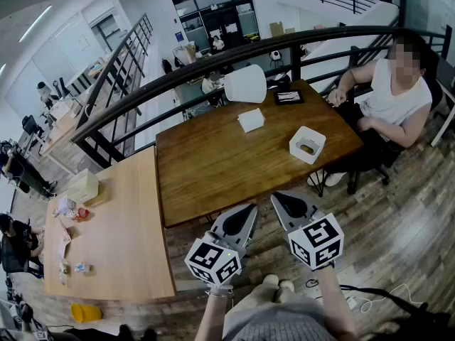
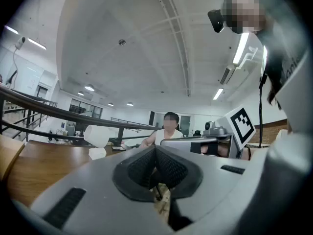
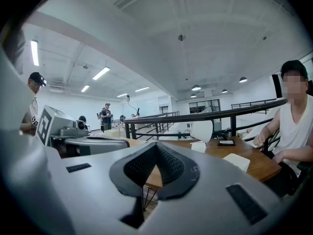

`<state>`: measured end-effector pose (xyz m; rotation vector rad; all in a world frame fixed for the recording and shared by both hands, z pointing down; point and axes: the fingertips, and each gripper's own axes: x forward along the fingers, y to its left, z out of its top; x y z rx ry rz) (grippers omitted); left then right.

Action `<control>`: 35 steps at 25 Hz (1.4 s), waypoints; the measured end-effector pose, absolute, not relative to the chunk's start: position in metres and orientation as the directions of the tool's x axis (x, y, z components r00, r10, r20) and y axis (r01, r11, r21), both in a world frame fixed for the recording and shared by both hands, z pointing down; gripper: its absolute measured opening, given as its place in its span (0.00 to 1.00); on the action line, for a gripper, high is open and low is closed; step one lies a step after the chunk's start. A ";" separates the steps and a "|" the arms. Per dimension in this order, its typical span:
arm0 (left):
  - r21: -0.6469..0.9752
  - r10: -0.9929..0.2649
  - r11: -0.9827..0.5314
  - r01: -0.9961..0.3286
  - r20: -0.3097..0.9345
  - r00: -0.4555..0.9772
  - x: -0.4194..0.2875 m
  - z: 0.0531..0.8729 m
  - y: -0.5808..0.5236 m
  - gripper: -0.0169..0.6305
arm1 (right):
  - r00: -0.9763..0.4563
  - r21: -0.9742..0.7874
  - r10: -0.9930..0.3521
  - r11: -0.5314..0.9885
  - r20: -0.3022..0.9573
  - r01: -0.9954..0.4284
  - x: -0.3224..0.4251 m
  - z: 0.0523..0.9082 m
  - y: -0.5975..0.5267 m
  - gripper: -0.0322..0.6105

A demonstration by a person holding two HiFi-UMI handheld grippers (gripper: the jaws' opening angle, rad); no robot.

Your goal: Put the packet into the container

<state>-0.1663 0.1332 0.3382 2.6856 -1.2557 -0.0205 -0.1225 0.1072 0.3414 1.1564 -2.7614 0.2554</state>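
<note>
Both grippers hang at the near edge of the dark surface [image 1: 213, 169], short of everything on it. The left gripper [image 1: 249, 209] has its fingers [image 2: 142, 169] pressed together on nothing, and the right gripper [image 1: 279, 198] is clenched and empty too. The packet [image 1: 250, 119] lies towards the far side, apart from the container [image 1: 307, 145], which sits open-topped nearer the right edge, by the seated person [image 1: 391, 94]. The reach looks not yet begun. I'd say whichever gripper goes must spread its fingers before it arrives, come in low, and pinch one edge rather than the flat face, since the packet looks light and may slide on the wood.
</note>
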 end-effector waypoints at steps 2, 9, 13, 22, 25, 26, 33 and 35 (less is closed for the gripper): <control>0.173 -0.759 -0.632 -0.755 0.059 0.649 -0.166 0.339 0.135 0.03 | -0.699 -0.111 -0.688 0.693 0.195 -0.712 -0.123 0.344 0.109 0.07; 0.171 -0.761 -0.629 -0.758 0.066 0.646 -0.167 0.338 0.135 0.03 | -0.705 -0.107 -0.681 0.700 0.199 -0.706 -0.124 0.345 0.106 0.07; 0.169 -0.768 -0.622 -0.765 0.061 0.638 -0.168 0.337 0.131 0.03 | -0.707 -0.102 -0.678 0.703 0.200 -0.703 -0.122 0.345 0.102 0.07; 0.151 -0.781 -0.609 -0.779 0.058 0.622 -0.158 0.340 0.117 0.03 | -0.734 -0.138 -0.656 0.722 0.176 -0.678 -0.109 0.348 0.088 0.07; 0.148 -0.790 -0.599 -0.787 0.047 0.611 -0.146 0.337 0.106 0.03 | -0.738 -0.148 -0.652 0.723 0.175 -0.675 -0.096 0.348 0.075 0.07; 0.151 -0.796 -0.592 -0.792 0.048 0.604 -0.143 0.336 0.102 0.03 | -0.742 -0.147 -0.647 0.728 0.177 -0.670 -0.093 0.348 0.071 0.07; 0.161 -0.807 -0.576 -0.801 0.044 0.589 -0.161 0.345 0.050 0.03 | -0.746 -0.135 -0.642 0.735 0.177 -0.665 -0.108 0.353 0.021 0.07; 0.164 -0.803 -0.581 -0.797 0.041 0.594 -0.163 0.345 0.037 0.03 | -0.745 -0.130 -0.643 0.735 0.178 -0.665 -0.112 0.352 0.008 0.07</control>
